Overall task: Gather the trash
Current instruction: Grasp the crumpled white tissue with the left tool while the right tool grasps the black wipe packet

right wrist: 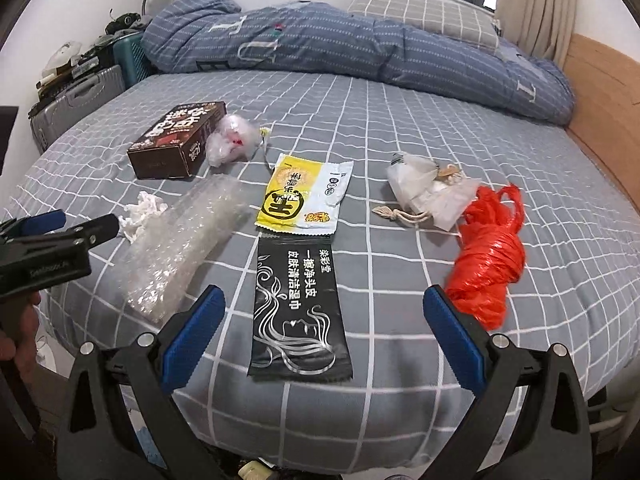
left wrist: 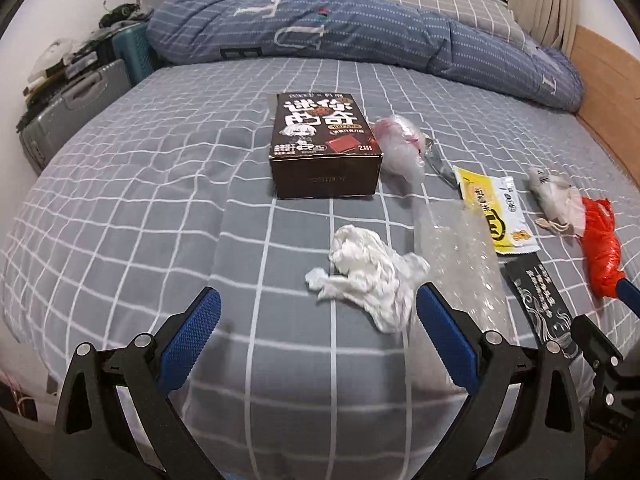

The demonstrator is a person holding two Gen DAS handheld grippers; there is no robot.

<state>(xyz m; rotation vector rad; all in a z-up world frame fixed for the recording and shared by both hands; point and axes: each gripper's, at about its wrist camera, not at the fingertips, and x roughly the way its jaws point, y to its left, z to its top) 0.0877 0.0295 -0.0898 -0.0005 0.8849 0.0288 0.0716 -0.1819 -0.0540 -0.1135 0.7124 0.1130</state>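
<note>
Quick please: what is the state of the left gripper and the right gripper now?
Left gripper: open, empty, above the crumpled white tissue.
Right gripper: open, empty, above the flat black foil sachet.

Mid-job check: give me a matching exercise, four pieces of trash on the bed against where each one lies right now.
Things:
1. crumpled white tissue
2. black sachet
3. red plastic bag
4. brown box

Places:
A. between the open right gripper's fingers
B. farthest back, beside a clear crumpled bag
C. just ahead of the open left gripper
D. by the right gripper's right finger

Pairs: 1-C, 2-A, 3-D, 4-B
</note>
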